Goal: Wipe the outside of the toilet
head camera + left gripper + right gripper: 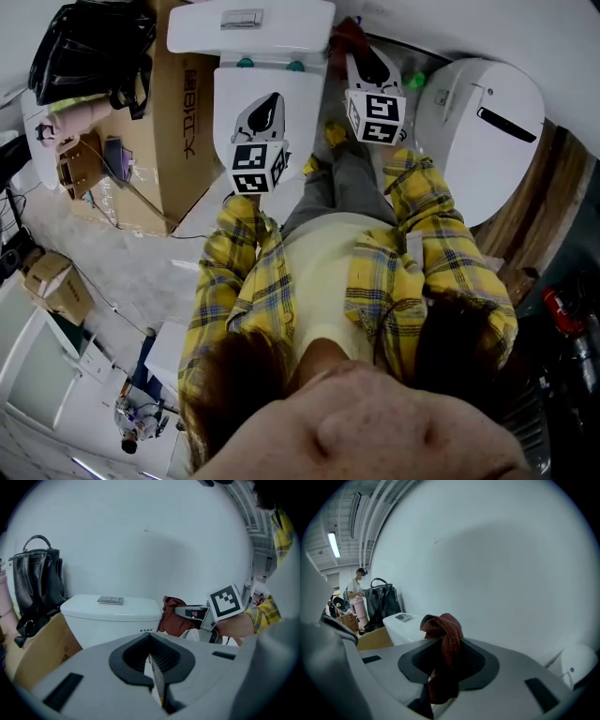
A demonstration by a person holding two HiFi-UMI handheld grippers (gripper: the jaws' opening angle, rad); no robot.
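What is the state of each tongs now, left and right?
Left tongs: closed, holding nothing.
Right tongs: closed on a reddish-brown cloth.

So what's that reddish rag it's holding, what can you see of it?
The rag is rust-brown, of a ribbed woven fabric, bunched and twisted into a loose knot. The right gripper pinches it between its jaws, so one lump stands up above them and a tail hangs below. It is held beside the right end of the white toilet tank; whether it touches the tank cannot be told.
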